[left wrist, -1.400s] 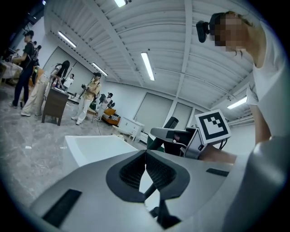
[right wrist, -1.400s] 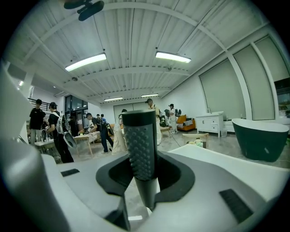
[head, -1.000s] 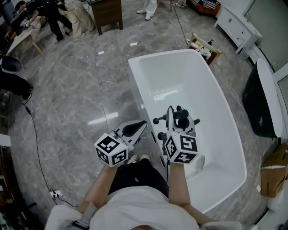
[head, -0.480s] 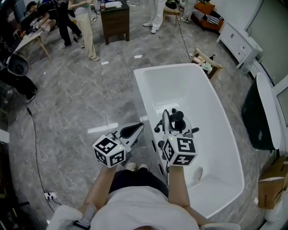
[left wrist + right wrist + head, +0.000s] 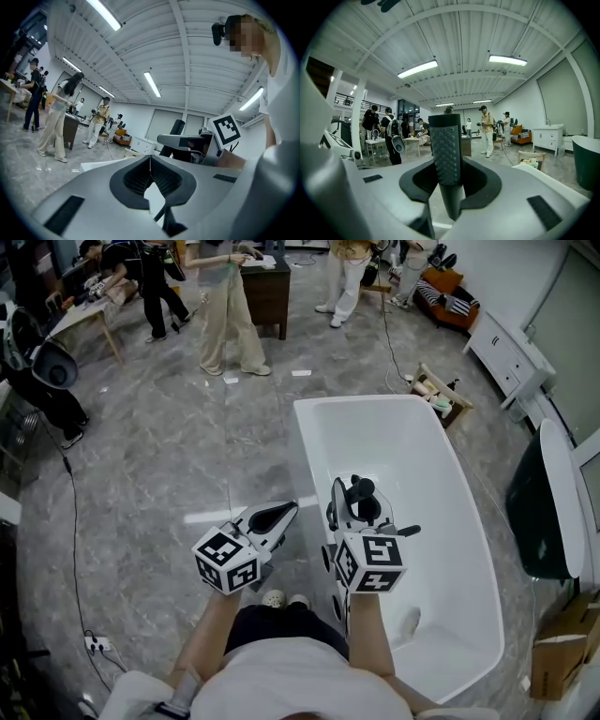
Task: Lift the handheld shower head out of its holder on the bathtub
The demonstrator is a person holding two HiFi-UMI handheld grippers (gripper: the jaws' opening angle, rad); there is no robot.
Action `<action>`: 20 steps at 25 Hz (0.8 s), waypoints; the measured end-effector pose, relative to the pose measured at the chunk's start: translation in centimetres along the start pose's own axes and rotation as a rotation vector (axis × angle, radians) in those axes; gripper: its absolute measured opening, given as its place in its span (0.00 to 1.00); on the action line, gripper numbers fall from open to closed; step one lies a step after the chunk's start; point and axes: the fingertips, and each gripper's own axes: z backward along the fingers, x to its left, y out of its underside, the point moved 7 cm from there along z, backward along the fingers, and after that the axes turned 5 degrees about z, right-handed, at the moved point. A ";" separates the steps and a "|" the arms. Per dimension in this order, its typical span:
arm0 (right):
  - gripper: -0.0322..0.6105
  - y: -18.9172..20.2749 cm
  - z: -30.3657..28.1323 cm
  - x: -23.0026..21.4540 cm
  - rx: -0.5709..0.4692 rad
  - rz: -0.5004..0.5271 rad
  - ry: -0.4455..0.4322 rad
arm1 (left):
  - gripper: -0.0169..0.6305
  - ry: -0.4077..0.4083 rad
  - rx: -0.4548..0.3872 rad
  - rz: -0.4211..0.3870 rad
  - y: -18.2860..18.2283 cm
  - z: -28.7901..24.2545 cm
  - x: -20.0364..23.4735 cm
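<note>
Shower head (image 5: 446, 150) in right gripper (image 5: 451, 187) over white bathtub (image 5: 315, 465)

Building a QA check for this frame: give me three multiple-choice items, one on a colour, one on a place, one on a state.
1. What colour is the bathtub below the grippers in the head view?
A) black
B) white
C) green

2. Where is the handheld shower head?
A) between the jaws of the right gripper
B) lying in the bathtub
C) on the floor

3. How do the jaws of the left gripper stand?
A) wide apart
B) closed on the shower head
C) together, with nothing between them

Answers:
1 B: the head view shows a white tub, inside and rim.
2 A: the right gripper view shows its dark studded handle upright between the jaws.
3 C: the left gripper view shows the jaws meeting in a thin line.
</note>
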 end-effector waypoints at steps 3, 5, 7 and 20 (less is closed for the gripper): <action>0.25 -0.3 -1.0 1.1 -0.004 -0.011 -0.037 | 0.04 -0.036 -0.017 0.001 -0.5 1.1 0.9; 0.25 -0.5 -1.8 2.2 -0.004 -0.003 -0.065 | 0.04 -0.064 -0.026 0.001 -0.8 2.2 1.7; 0.25 -0.5 -2.5 3.5 -0.003 -0.001 -0.093 | 0.04 -0.090 -0.038 0.002 -1.0 3.3 2.4; 0.24 -1.6 -6.5 9.3 -0.010 0.017 -0.256 | 0.04 -0.254 -0.106 0.011 -2.0 9.3 4.8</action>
